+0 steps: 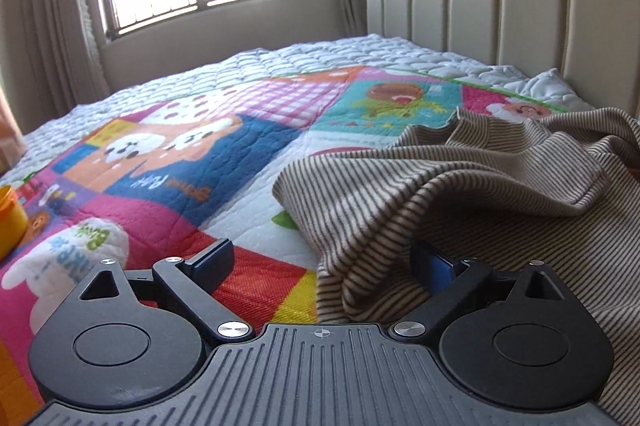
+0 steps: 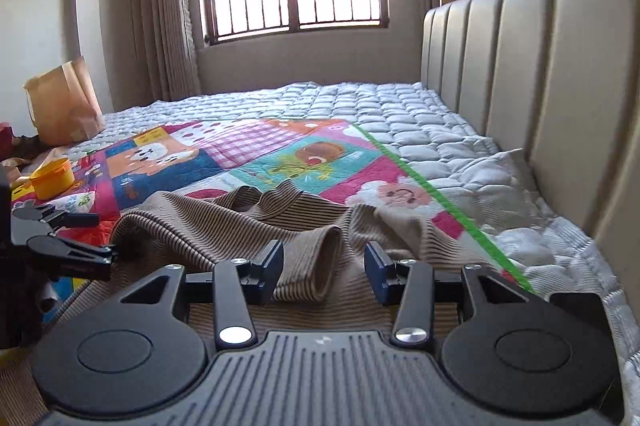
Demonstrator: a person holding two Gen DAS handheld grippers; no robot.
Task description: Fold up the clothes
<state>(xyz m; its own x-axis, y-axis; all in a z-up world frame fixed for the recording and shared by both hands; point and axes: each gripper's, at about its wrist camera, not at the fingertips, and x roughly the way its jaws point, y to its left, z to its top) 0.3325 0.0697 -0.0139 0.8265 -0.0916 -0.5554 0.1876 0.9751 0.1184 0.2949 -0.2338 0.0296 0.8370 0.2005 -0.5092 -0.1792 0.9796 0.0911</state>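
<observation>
A brown-and-cream striped garment point(image 1: 460, 194) lies rumpled on the bed. In the left wrist view my left gripper point(image 1: 322, 264) stands wide open at the garment's left edge. Its right finger point(image 1: 432, 264) rests over the cloth and its left finger point(image 1: 212, 260) over the bare quilt. In the right wrist view the striped garment point(image 2: 224, 222) spreads ahead, and a raised fold of it lies between the jaws of my right gripper point(image 2: 324, 268). A gap shows beside the right pad, so the jaws do not pinch the fold. The left gripper point(image 2: 102, 236) shows at the far left, at the cloth's edge.
A colourful cartoon quilt point(image 1: 192, 162) covers the white mattress point(image 2: 400, 114). A padded beige headboard point(image 2: 540, 86) runs along the right. A yellow cup point(image 2: 52, 178) and a brown paper bag point(image 2: 64, 106) sit at the left. A window and curtains stand behind the bed.
</observation>
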